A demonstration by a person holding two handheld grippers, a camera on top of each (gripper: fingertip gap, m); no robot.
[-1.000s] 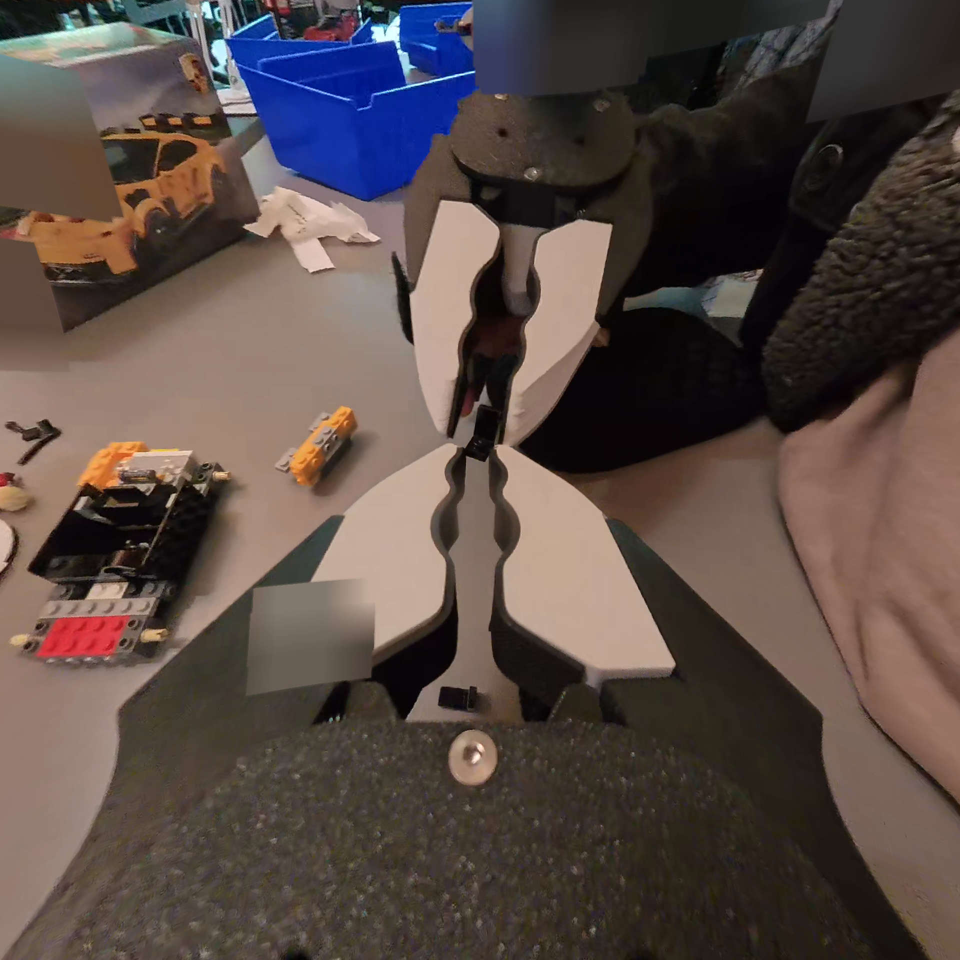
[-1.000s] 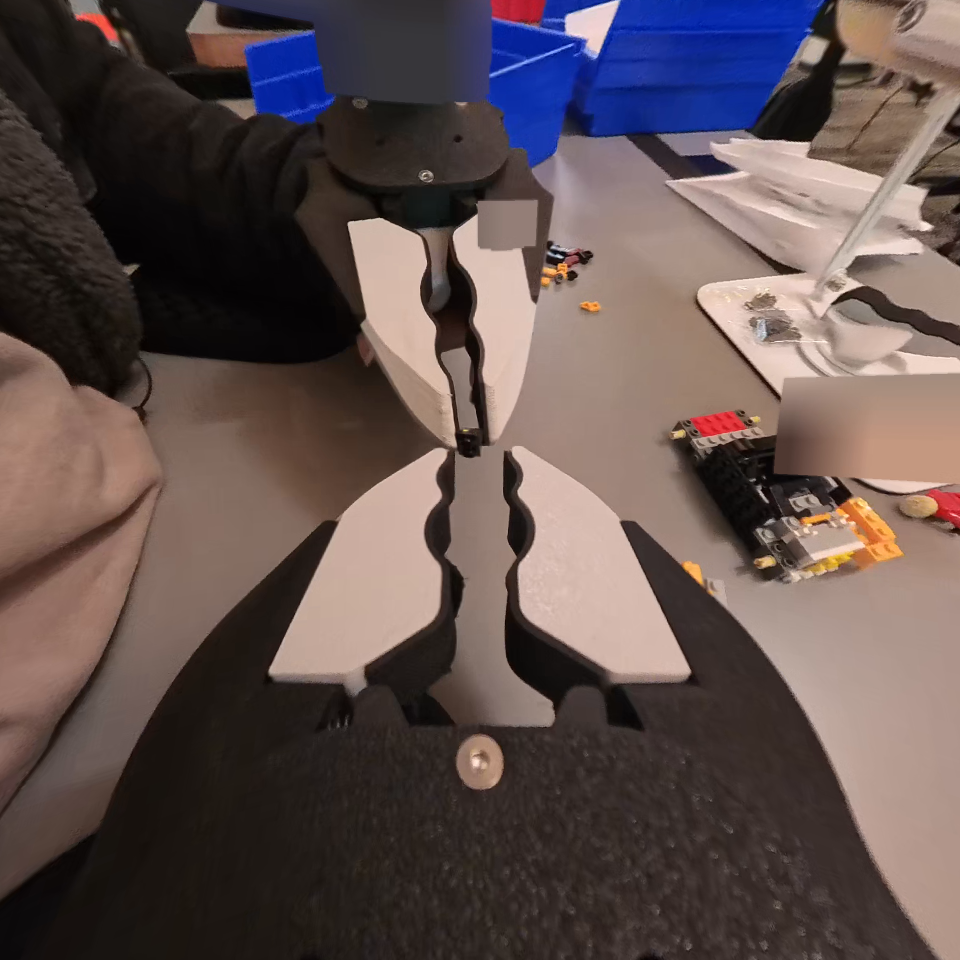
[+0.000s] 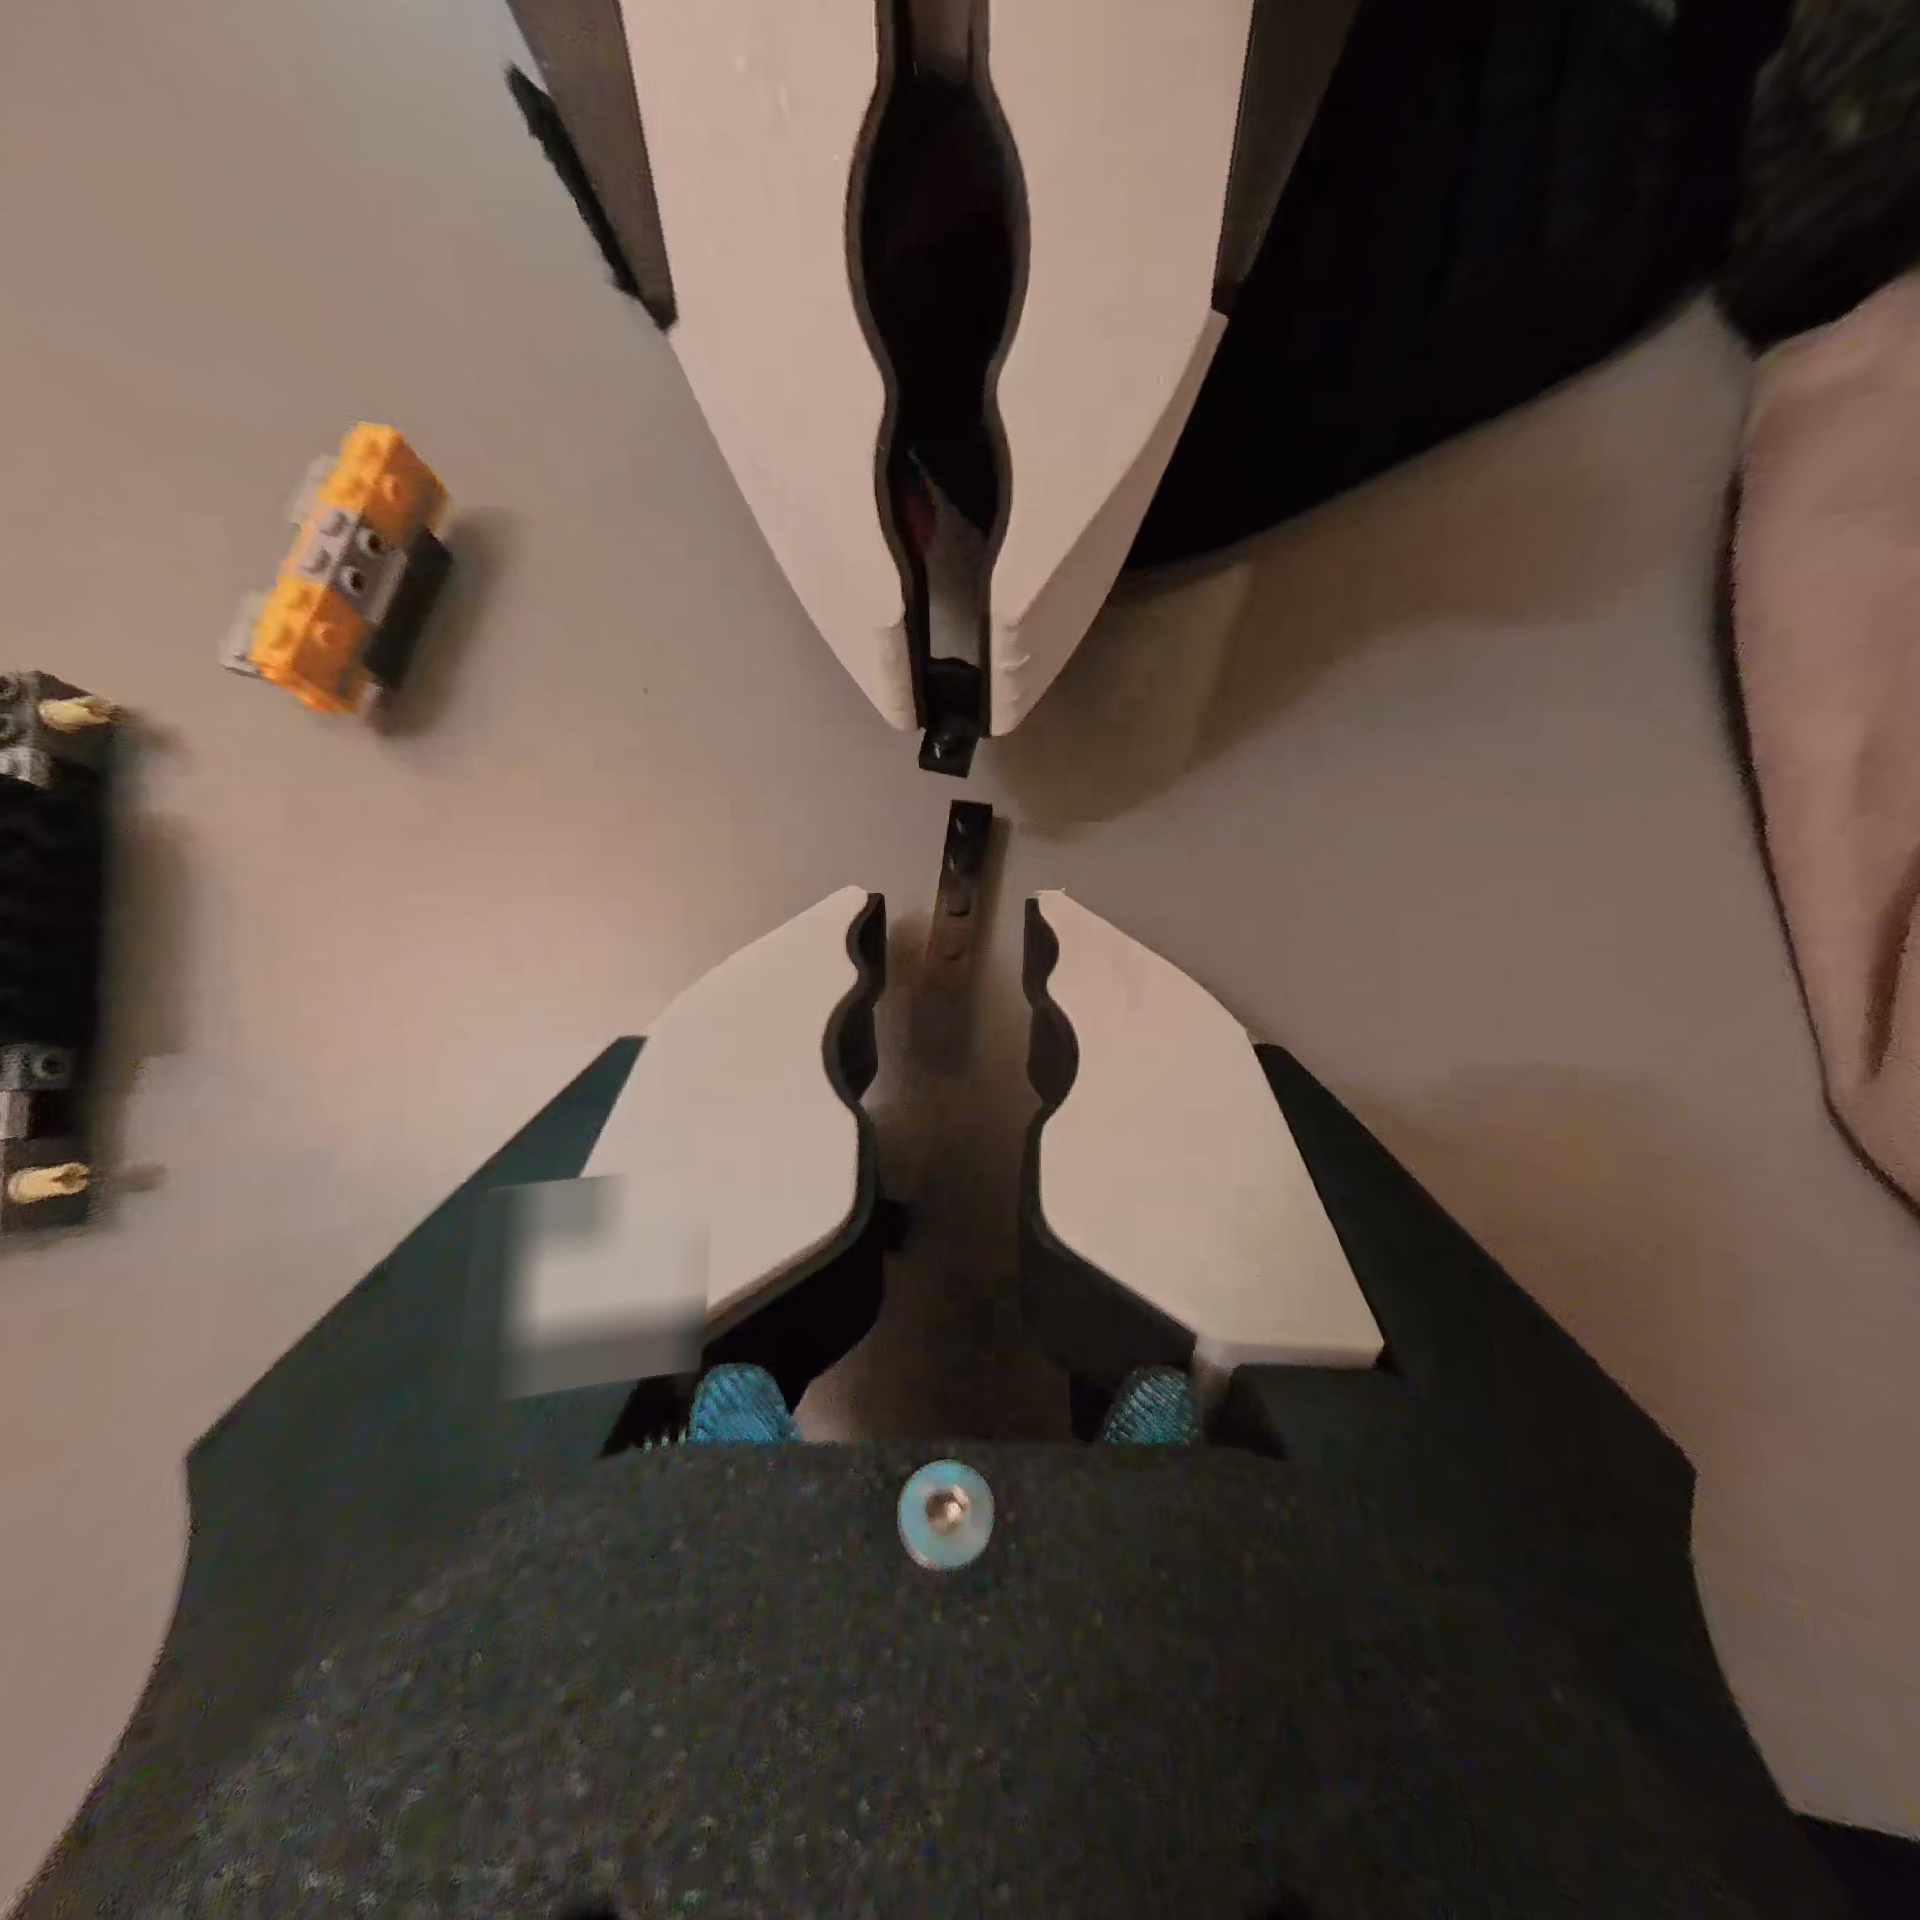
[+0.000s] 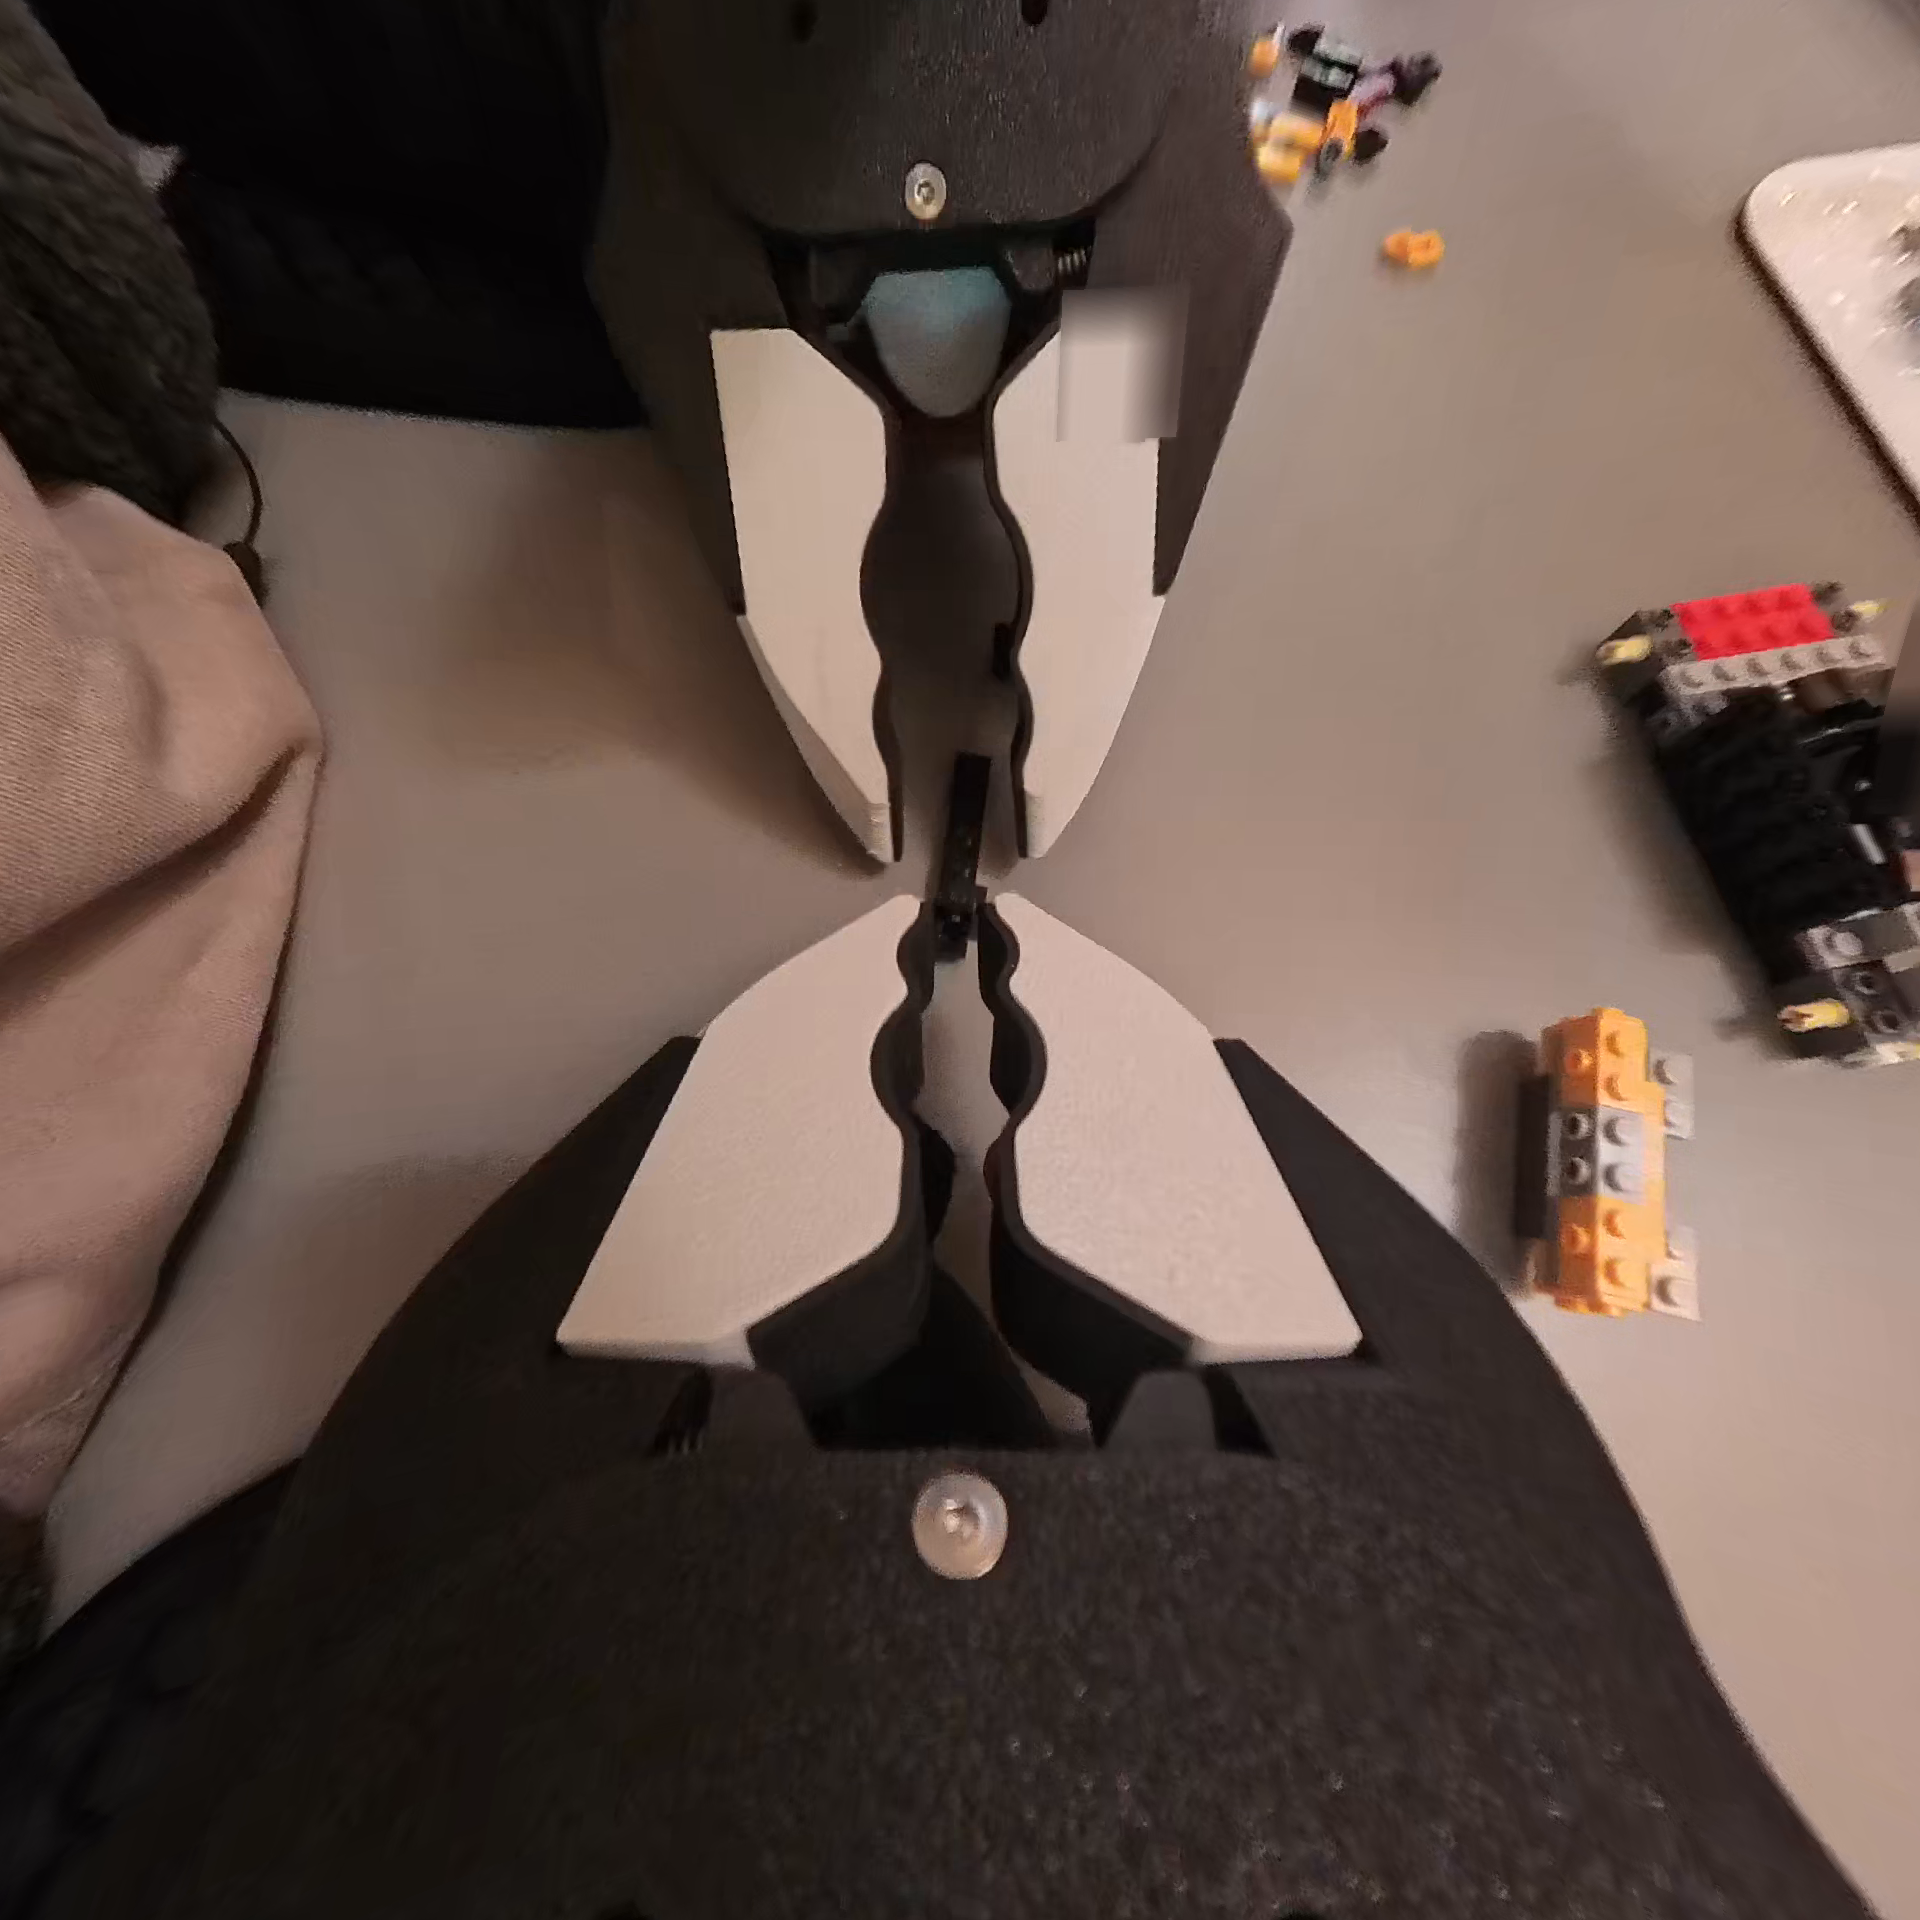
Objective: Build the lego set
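Here the right gripper [image 4: 951,914] has its jaws pinching a small black lego piece [image 4: 948,927] at the very tips. That leaves most of the piece sticking out, presumably so it can be mated with something.

The left gripper [image 3: 956,904] faces it tip to tip, jaws spread, with a narrow black lego plate [image 3: 966,883] lying lengthwise in the gap. Neither side visibly touches the plate. Whether it rests on the grey table [image 3: 416,312] or hangs off the small piece I cannot tell. The right wrist view shows the two pieces meeting; the left wrist view shows a slight gap.

Both grippers point steeply down at the table, nose to nose.

The orange-and-grey sub-assembly [image 4: 1605,1174] and the black chassis with a red plate [image 4: 1766,831] lie well off to the side of the jaws. They look parked until this small join is made.
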